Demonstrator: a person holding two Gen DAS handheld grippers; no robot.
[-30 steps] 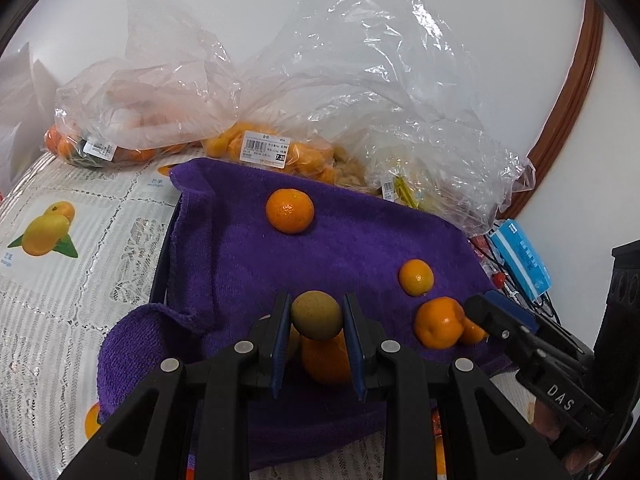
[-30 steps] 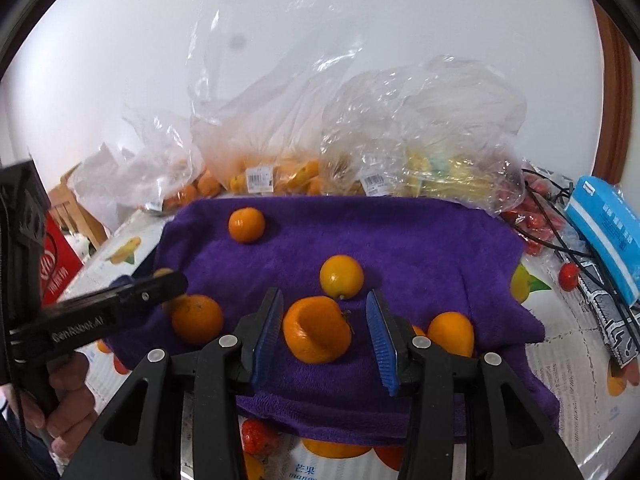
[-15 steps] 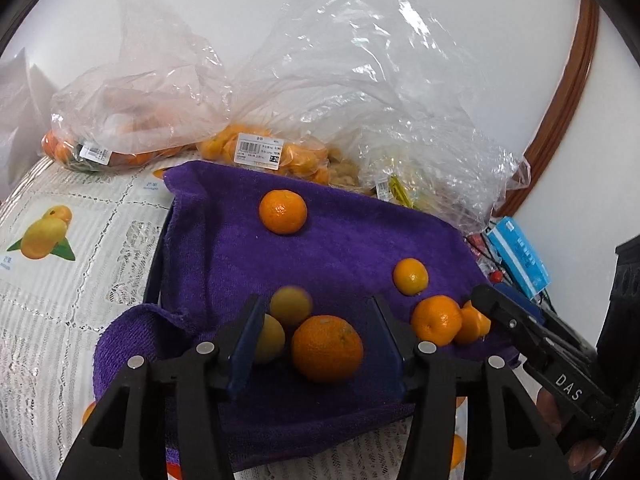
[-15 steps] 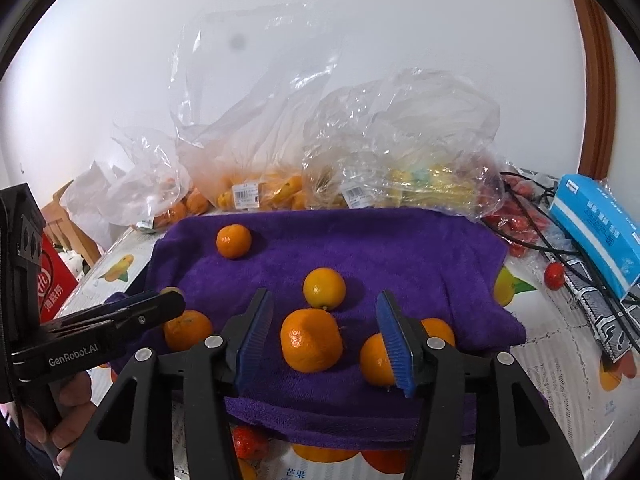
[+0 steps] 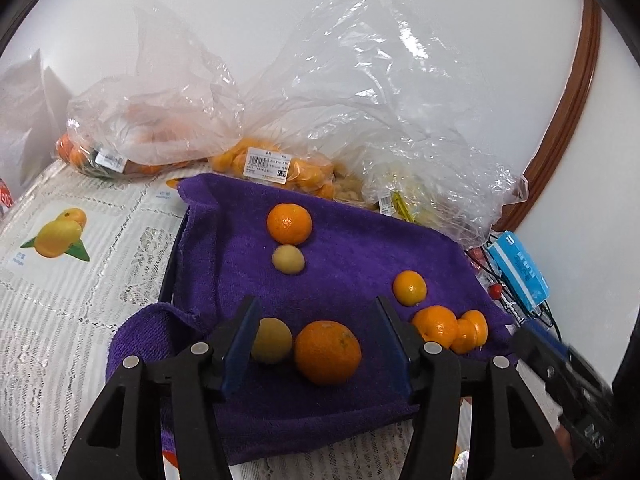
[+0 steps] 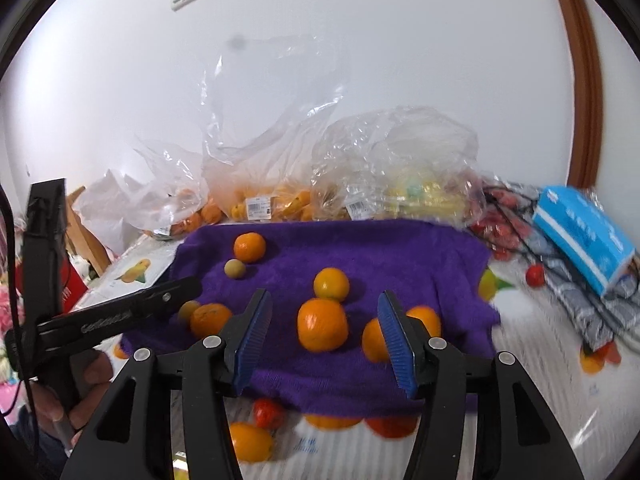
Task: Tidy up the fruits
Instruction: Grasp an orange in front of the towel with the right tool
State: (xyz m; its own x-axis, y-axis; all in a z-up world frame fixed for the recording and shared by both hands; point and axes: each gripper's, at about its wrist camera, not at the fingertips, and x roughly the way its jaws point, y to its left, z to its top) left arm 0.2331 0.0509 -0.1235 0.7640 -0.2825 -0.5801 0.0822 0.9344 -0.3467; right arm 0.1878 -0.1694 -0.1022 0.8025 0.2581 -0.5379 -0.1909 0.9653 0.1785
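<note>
A purple towel (image 5: 360, 248) (image 6: 400, 256) holds several loose fruits. My left gripper (image 5: 318, 350) is open and empty; a big orange (image 5: 327, 351) and a yellow-green fruit (image 5: 272, 339) lie between its fingers. A second yellow-green fruit (image 5: 288, 259) (image 6: 234, 269) rests by a far orange (image 5: 289, 223) (image 6: 249, 246). My right gripper (image 6: 325, 338) is open over another orange (image 6: 322, 323), with one small orange (image 6: 330, 283) behind it.
Clear plastic bags of oranges (image 5: 280, 168) (image 6: 272, 204) and yellowish fruit (image 6: 412, 192) line the back wall. A blue box (image 5: 520, 272) (image 6: 584, 236) and red items (image 6: 500, 228) lie at the right. Fruit-print lace cloth (image 5: 80, 248) covers the table.
My left gripper opened and released the yellow-green fruit, which rolled back beside the far orange. Both grippers drew back and opened wider.
</note>
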